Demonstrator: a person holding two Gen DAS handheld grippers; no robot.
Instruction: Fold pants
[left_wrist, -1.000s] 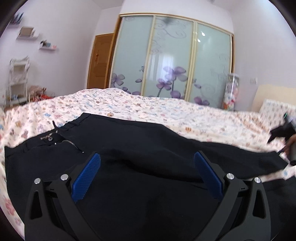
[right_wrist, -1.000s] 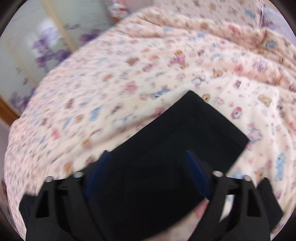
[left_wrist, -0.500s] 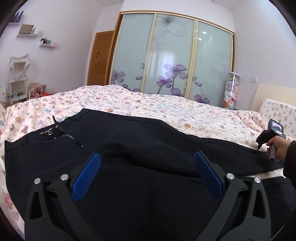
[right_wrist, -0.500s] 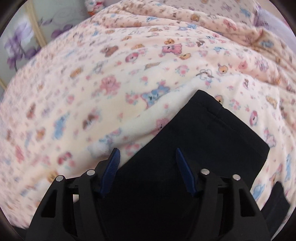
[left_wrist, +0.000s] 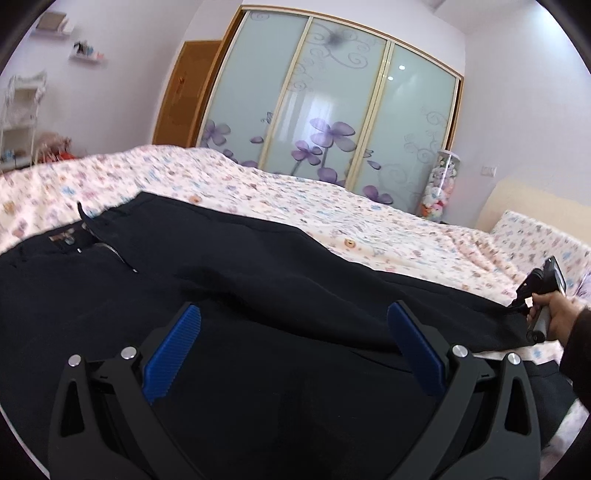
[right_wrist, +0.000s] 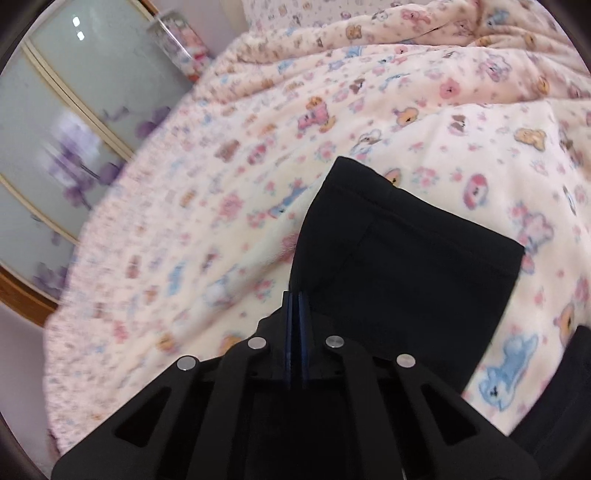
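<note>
Left view: left gripper (left_wrist: 293, 345) jaws spread over black pants (left_wrist: 229, 280) on floral bed (left_wrist: 332, 210) | Right view only: right gripper (right_wrist: 295, 314) pinching leg edge near hem (right_wrist: 424, 206)

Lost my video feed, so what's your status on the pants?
Left gripper open above pants. Right gripper shut on pants edge near leg hem. Pants flat on bedspread. Nothing in the way.

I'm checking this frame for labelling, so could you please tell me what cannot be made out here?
- Left wrist view: left gripper hides the pants beneath it.
- Right wrist view: right gripper covers its pinch point; wardrobe is blurred.
- Left wrist view: waistband label is too small.
</note>
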